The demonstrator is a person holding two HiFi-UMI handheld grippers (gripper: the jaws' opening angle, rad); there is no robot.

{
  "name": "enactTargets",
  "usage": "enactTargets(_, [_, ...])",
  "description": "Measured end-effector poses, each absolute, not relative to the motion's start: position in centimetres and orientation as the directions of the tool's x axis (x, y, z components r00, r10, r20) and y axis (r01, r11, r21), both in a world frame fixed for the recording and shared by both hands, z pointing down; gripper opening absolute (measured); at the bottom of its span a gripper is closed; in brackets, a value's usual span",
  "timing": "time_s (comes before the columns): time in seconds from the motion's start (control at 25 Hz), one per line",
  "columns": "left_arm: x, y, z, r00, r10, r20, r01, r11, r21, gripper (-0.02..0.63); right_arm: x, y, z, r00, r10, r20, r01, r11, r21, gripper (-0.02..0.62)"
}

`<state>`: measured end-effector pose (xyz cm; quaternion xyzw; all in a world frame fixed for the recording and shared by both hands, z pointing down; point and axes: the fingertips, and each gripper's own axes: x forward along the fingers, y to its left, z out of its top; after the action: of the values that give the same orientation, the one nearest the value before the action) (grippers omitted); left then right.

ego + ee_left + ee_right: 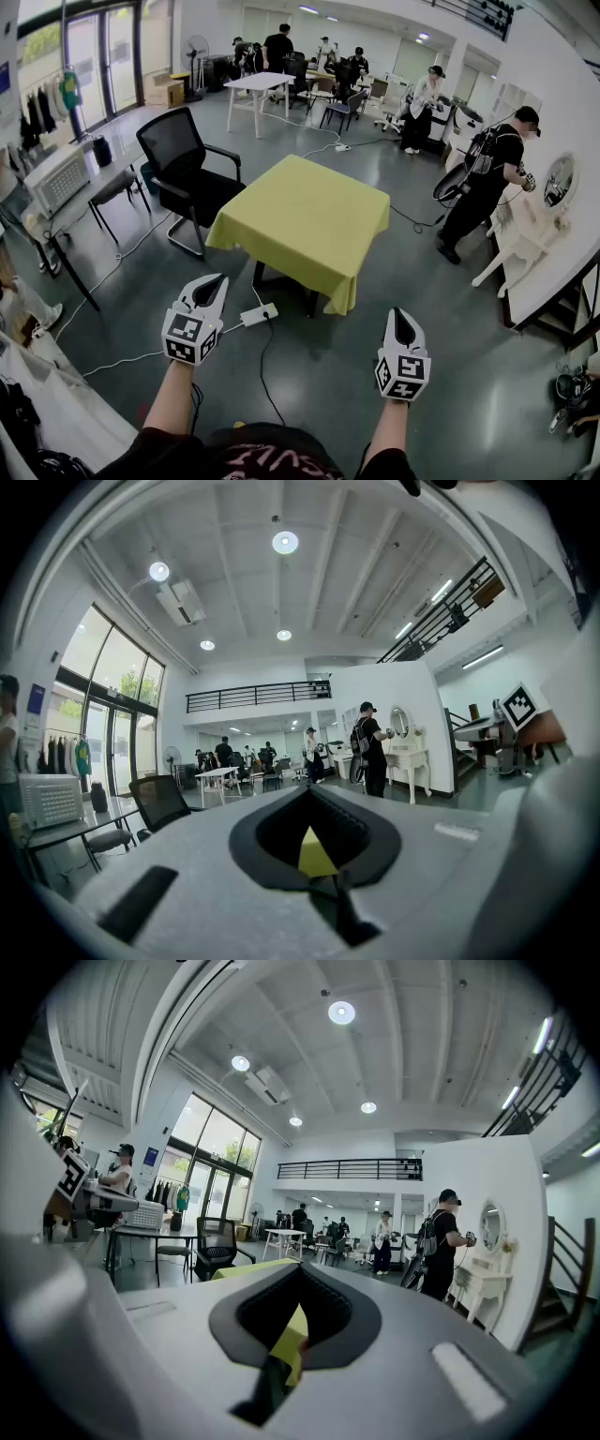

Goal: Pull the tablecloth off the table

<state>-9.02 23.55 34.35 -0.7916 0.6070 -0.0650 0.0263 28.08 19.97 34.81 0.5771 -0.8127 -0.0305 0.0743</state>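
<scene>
Hadn't started yet tbh, just held left gripper point(217, 279) and right gripper point(401, 315) shut and empty, well short of the cloth point(305, 220) spread over the table point(258, 275) dead ahead, whole pull left.

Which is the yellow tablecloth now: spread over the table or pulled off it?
Spread. The yellow tablecloth lies flat over the table, covering its whole top, with edges hanging down the near sides.
</scene>
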Motion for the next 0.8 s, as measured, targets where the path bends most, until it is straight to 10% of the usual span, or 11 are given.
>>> enactTargets(0.8, [-12.4, 23.5, 36.5, 0.286, -0.951, 0.116, -0.949, -0.298, -0.104, 0.006, 23.4, 19.3, 35.6, -0.339, -0.935, 0.105, -0.922, 0.353, 0.162, 0.003])
